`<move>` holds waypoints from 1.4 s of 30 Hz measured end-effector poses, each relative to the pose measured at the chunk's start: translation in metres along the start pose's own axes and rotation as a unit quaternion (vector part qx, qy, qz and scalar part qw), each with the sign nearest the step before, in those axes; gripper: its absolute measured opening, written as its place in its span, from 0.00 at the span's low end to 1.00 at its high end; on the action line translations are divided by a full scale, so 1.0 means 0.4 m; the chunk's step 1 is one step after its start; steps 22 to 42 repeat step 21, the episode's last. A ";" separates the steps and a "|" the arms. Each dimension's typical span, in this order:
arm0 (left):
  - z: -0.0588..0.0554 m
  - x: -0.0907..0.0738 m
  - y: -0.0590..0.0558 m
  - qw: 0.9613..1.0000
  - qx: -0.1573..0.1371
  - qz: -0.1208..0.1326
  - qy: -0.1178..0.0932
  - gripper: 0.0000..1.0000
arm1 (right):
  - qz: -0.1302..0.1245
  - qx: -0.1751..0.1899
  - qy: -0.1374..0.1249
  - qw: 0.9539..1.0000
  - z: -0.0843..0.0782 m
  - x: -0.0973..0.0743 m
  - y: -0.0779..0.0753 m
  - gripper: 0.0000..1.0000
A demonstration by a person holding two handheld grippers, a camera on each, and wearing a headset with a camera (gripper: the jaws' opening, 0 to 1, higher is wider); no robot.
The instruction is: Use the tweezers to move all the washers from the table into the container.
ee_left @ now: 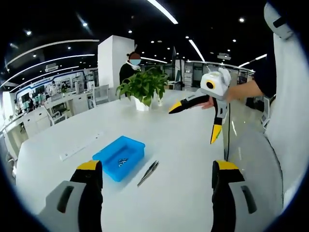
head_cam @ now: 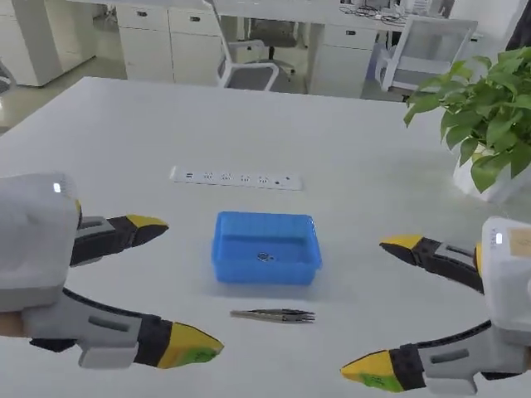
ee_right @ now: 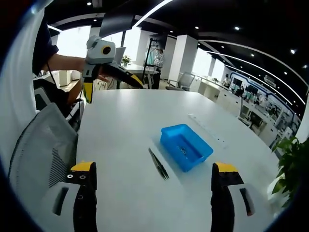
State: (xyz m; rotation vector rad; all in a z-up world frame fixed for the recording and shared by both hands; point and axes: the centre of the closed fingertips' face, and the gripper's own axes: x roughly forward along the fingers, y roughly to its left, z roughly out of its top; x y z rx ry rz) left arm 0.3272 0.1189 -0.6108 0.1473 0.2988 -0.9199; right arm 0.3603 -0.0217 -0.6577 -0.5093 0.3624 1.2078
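A blue container point(head_cam: 265, 247) sits mid-table with small metal washers point(head_cam: 265, 257) lying inside it. Steel tweezers point(head_cam: 274, 314) lie flat on the table just in front of it, held by nothing. My left gripper point(head_cam: 184, 283) hovers open to the left of the tweezers and my right gripper point(head_cam: 371, 305) hovers open to their right, both clear of them. In the left gripper view, the container point(ee_left: 119, 157) and tweezers point(ee_left: 148, 172) lie ahead of the open jaws, with the right gripper point(ee_left: 193, 125) beyond. In the right gripper view, the container point(ee_right: 186, 147), tweezers point(ee_right: 158, 164) and left gripper point(ee_right: 114, 92) appear.
A white power strip point(head_cam: 236, 178) lies behind the container. A potted plant point(head_cam: 489, 116) stands at the table's right edge. Office chairs and white cabinets line the far side. A grey chair back point(ee_right: 38, 154) is close to me. A person point(ee_left: 129, 72) stands beyond the plant.
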 end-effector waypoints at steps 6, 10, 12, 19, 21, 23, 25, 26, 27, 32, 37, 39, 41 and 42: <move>-0.023 -0.029 -0.023 0.999 0.019 0.003 0.030 1.00 | -0.008 0.003 -0.011 1.000 0.009 -0.033 0.002 1.00; -0.023 -0.038 -0.034 0.999 0.020 0.010 0.025 1.00 | -0.007 0.011 -0.019 1.000 0.016 -0.044 0.009 1.00; -0.026 -0.040 -0.036 0.999 0.018 0.016 0.024 1.00 | -0.001 0.014 -0.021 1.000 0.022 -0.047 0.021 1.00; -0.019 -0.058 -0.044 1.000 0.003 0.025 0.011 1.00 | 0.011 0.003 -0.020 1.000 0.037 -0.068 0.029 1.00; -0.026 -0.060 -0.041 0.999 0.007 0.029 0.018 1.00 | 0.007 0.008 -0.026 1.000 0.045 -0.073 0.026 1.00; -0.026 -0.060 -0.041 0.999 0.007 0.029 0.018 1.00 | 0.007 0.008 -0.026 1.000 0.045 -0.073 0.026 1.00; -0.026 -0.060 -0.041 0.999 0.007 0.029 0.018 1.00 | 0.007 0.008 -0.026 1.000 0.045 -0.073 0.026 1.00; -0.026 -0.060 -0.041 0.999 0.007 0.029 0.018 1.00 | 0.007 0.008 -0.026 1.000 0.045 -0.073 0.026 1.00; -0.026 -0.060 -0.041 0.999 0.007 0.029 0.018 1.00 | 0.007 0.008 -0.026 1.000 0.045 -0.073 0.026 1.00; -0.026 -0.060 -0.041 0.999 0.007 0.029 0.018 1.00 | 0.007 0.008 -0.026 1.000 0.045 -0.073 0.026 1.00; -0.026 -0.060 -0.041 0.999 0.007 0.029 0.018 1.00 | 0.007 0.008 -0.026 1.000 0.045 -0.073 0.026 1.00; -0.026 -0.060 -0.041 0.999 0.007 0.029 0.018 1.00 | 0.007 0.008 -0.026 1.000 0.045 -0.073 0.026 1.00; -0.026 -0.060 -0.041 0.999 0.007 0.029 0.018 1.00 | 0.007 0.008 -0.026 1.000 0.045 -0.073 0.026 1.00; -0.026 -0.060 -0.041 0.999 0.007 0.029 0.018 1.00 | 0.007 0.008 -0.026 1.000 0.045 -0.073 0.026 1.00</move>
